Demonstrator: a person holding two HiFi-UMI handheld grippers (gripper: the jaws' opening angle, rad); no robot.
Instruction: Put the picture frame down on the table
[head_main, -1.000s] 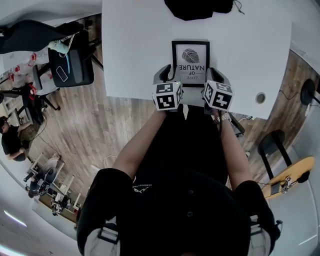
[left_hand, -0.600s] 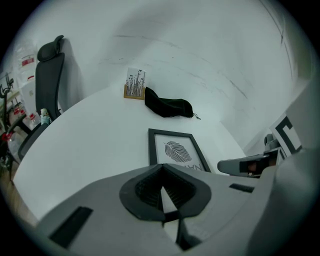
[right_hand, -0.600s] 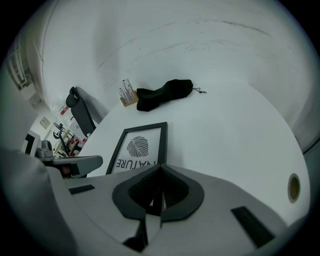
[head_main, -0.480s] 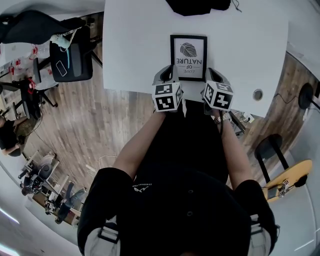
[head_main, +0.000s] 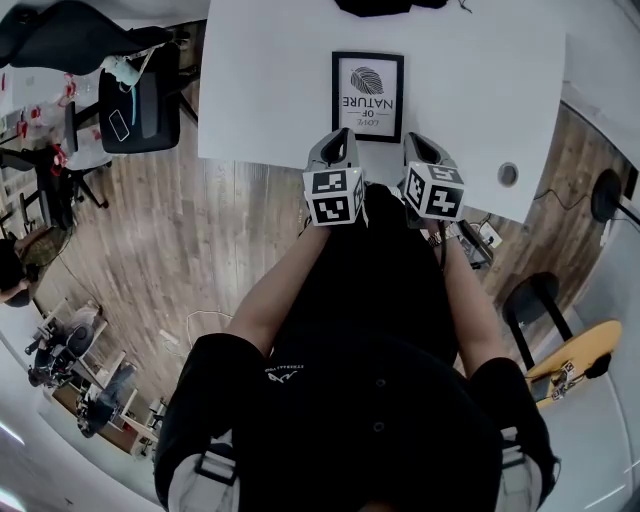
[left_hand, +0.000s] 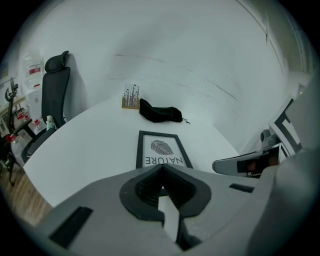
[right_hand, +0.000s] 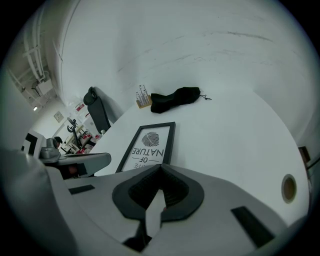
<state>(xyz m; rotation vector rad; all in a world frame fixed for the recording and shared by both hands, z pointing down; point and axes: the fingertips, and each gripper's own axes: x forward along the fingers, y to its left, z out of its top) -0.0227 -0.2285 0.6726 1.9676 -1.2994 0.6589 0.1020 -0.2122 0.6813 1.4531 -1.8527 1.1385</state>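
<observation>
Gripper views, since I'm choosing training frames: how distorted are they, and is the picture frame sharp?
Left gripper view: strong fisheye, black corners, picture frame sharp. Right gripper view: same fisheye, table edge bowed, frame lettering legible. Head view: milder bending, even light, no glare on the frame.

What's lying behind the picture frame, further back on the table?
Beyond the picture frame lies a black cloth bundle, with a small wooden stand beside it. Anything under the cloth is covered and cannot be seen.

The picture frame (head_main: 368, 96) lies flat on the table (head_main: 270, 90); behind it lies a cloth pouch (left_hand: 160, 114), with a small stand (left_hand: 131, 97) left of that.
</observation>
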